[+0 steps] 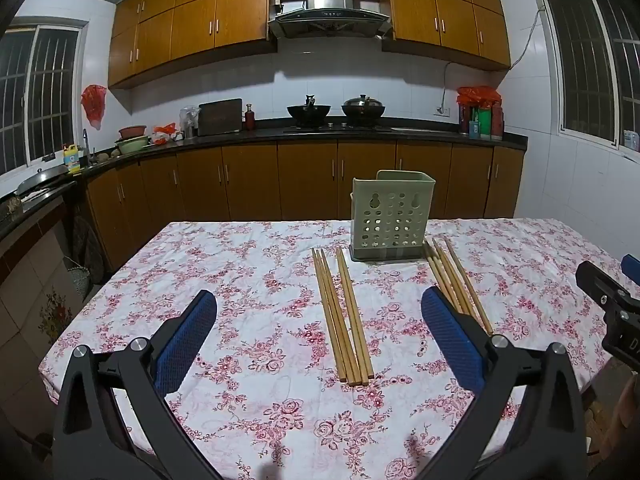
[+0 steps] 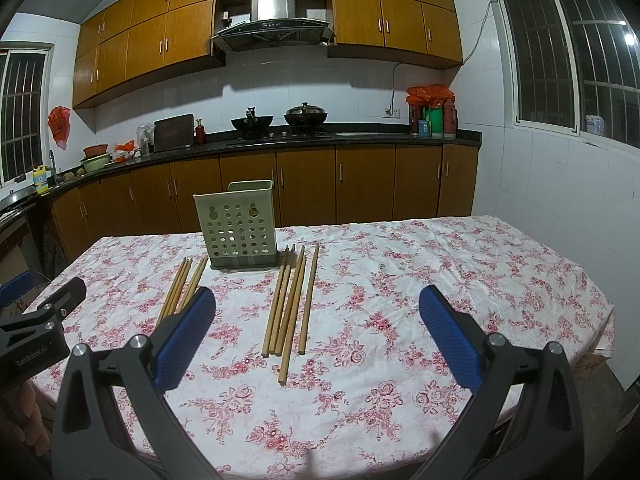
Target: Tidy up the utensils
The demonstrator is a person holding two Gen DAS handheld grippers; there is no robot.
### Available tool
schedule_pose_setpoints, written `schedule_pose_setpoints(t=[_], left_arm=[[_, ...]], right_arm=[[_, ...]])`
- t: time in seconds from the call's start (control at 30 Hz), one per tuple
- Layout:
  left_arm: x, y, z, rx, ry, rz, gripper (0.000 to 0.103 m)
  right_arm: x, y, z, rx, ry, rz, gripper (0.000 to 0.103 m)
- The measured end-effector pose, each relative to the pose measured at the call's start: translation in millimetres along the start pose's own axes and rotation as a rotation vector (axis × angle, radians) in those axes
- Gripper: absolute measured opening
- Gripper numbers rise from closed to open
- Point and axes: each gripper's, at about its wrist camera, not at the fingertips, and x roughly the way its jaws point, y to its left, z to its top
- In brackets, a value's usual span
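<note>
The utensil holder [image 1: 390, 216] stands upright on the table [image 1: 240, 280], toward its far edge. One bunch of chopsticks [image 1: 344, 316] lies on the table just left of the holder and nearer than it, another bunch [image 2: 290, 304] just right of it. Both grippers hover past the near edge, well short of the holder.

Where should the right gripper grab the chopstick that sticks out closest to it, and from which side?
Judging by its pose, grip the chopstick near its near end, which juts past the others and lies free on the tablecloth. Come from above, right gripper jaws across the stick; farther up, its neighbours crowd it.
</note>
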Motion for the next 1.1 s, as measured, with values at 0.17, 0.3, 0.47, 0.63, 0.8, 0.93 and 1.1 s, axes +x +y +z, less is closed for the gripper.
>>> schedule_pose_setpoints(t=[0.17,0.3,0.47,0.63,0.8,0.93,1.1], left_arm=[[0.0,0.1,0.0,-0.001,0.0,0.0,0.101],[0.2,-0.6,-0.1,-0.001,0.0,0.0,0.101],[1.0,-2.2,-0.3,-0.001,0.001,0.0,0.101],[1.7,-3.8,-0.5,-0.001,0.001,0.0,0.101],[2.5,-5.5,-0.7,-0.001,0.001,0.0,0.101],[2.9,-6.3,-0.8,0.0,0.001,0.001,0.101],[2.7,-5.7,-0.7,-0.001,0.002,0.001,0.101]], right_arm=[[0.0,-0.1,0.0,0.001,0.0,0.0,0.099],[-0.1,-0.2,0.0,0.001,0.0,0.0,0.099],[-0.1,-0.2,-0.1,0.001,0.0,0.0,0.099],[0.1,-0.2,-0.2,0.001,0.0,0.001,0.099],[0.3,-0.2,-0.3,0.001,0.0,0.001,0.099],[0.3,-0.2,-0.4,0.002,0.001,0.001,0.099],[0.1,-0.3,-0.4,0.003,0.001,0.001,0.099]])
